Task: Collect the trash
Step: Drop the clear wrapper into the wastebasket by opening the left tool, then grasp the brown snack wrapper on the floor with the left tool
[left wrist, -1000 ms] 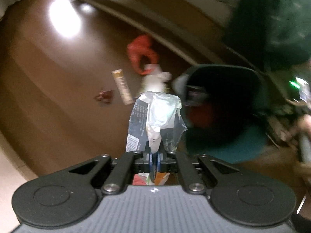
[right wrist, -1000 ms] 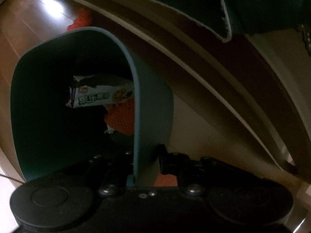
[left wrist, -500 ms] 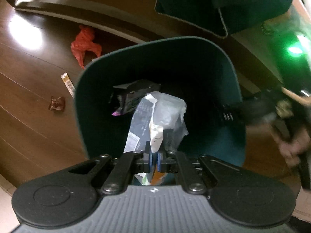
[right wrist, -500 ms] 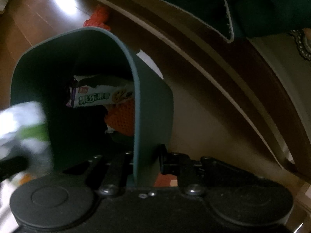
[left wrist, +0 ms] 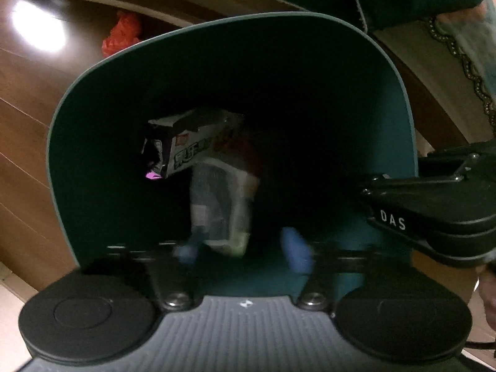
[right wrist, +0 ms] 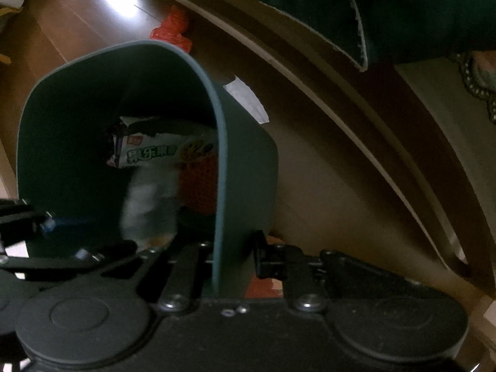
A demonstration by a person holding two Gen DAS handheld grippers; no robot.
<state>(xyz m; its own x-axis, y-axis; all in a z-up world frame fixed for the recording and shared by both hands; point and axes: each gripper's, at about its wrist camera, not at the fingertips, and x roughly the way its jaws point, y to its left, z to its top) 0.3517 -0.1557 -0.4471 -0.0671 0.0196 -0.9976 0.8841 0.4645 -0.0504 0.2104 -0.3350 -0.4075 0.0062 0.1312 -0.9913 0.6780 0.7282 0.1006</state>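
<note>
My right gripper (right wrist: 234, 257) is shut on the rim of a dark green bin (right wrist: 241, 161) and holds it tilted; the bin's rim also shows in the left wrist view (left wrist: 400, 99). My left gripper (left wrist: 245, 251) is open at the bin's mouth, its blue pads apart. A clear and white plastic wrapper (left wrist: 220, 207) is blurred, free inside the bin; it shows in the right wrist view (right wrist: 148, 204) too. A snack packet (right wrist: 158, 155) and something orange (right wrist: 201, 186) lie deeper in the bin.
A red plastic bag (left wrist: 122, 32) lies on the wooden floor (left wrist: 28, 99) beyond the bin, by a curved wooden furniture base (right wrist: 356, 130). A dark green cloth (right wrist: 387, 9) hangs above it.
My left gripper carried the wrapper from above the floor to the bin's mouth, then opened. The wrapper has left the fingers and is moving into the bin. The right gripper kept hold of the rim.
</note>
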